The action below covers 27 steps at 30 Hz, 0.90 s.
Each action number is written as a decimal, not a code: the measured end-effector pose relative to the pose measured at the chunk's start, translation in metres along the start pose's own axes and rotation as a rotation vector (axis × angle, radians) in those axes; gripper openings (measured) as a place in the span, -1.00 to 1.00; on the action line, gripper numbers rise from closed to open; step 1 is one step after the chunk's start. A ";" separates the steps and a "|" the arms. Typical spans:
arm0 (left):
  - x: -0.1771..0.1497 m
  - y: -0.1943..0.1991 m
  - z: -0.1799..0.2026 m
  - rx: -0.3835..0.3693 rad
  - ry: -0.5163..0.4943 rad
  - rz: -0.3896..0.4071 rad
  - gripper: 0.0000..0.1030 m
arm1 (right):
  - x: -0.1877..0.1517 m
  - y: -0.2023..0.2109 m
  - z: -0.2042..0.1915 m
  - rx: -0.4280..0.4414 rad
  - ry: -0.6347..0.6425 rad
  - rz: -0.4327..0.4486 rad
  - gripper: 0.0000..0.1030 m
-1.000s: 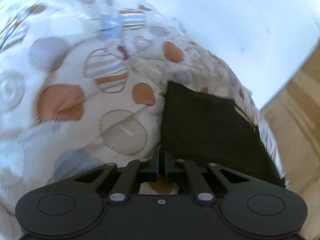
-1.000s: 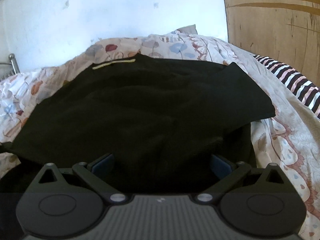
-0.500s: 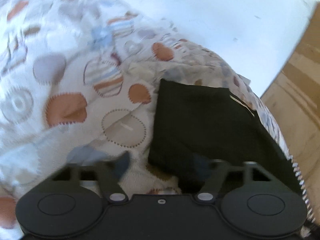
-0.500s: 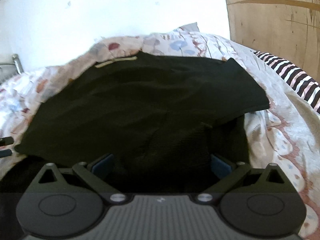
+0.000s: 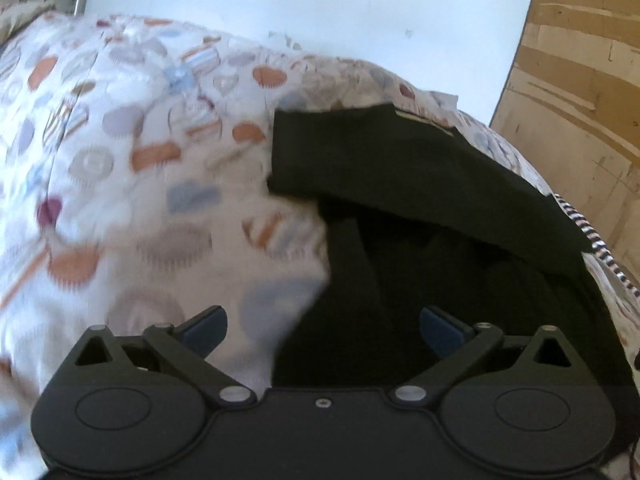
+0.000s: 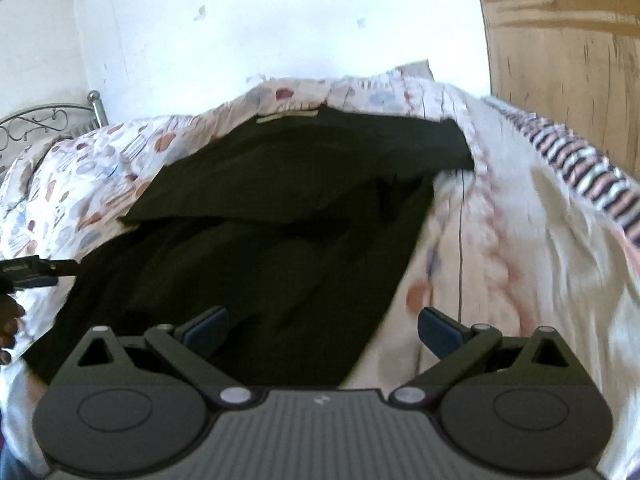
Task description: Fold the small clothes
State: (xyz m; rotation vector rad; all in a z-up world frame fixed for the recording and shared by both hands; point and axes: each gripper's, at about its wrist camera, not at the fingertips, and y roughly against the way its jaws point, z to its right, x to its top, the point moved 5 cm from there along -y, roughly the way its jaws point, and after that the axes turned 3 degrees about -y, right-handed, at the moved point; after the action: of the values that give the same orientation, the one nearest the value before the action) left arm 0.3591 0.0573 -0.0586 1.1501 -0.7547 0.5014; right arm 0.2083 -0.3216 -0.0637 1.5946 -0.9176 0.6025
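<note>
A black garment (image 5: 420, 184) lies on the patterned bedspread (image 5: 120, 140), its far part folded back over the near part. It also shows in the right wrist view (image 6: 288, 208). My left gripper (image 5: 323, 326) is open and empty, above the garment's near left edge. My right gripper (image 6: 323, 326) is open and empty, above the garment's near right edge. The left gripper's tip (image 6: 28, 270) shows at the left edge of the right wrist view.
A striped cloth (image 6: 580, 164) lies on the bed to the right of the garment. A white wall (image 6: 260, 32) stands behind the bed, a wooden panel (image 6: 560, 40) at the right, and a metal bed frame (image 6: 48, 118) at the far left.
My left gripper was shut on the garment's edge a second ago; it has opened, let go and pulled back. My right gripper stayed open and drew back to the right.
</note>
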 end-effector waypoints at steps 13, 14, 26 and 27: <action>-0.052 0.020 -0.007 0.060 0.074 -0.141 0.99 | -0.041 0.027 -0.069 -0.067 0.235 0.013 1.00; -0.053 0.022 -0.008 0.059 0.085 -0.143 0.99 | -0.044 0.024 -0.079 -0.078 0.282 0.021 1.00; -0.059 0.029 -0.008 0.036 0.118 -0.195 0.99 | -0.060 0.045 -0.070 -0.400 0.335 0.107 0.61; -0.060 0.030 -0.007 0.028 0.120 -0.199 0.99 | -0.060 0.053 -0.063 -0.429 0.306 0.110 0.61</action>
State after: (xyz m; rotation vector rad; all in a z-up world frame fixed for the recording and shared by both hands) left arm 0.3010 0.0756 -0.0868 1.1961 -0.5243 0.4104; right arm 0.1373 -0.2487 -0.0667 1.0411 -0.8394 0.6547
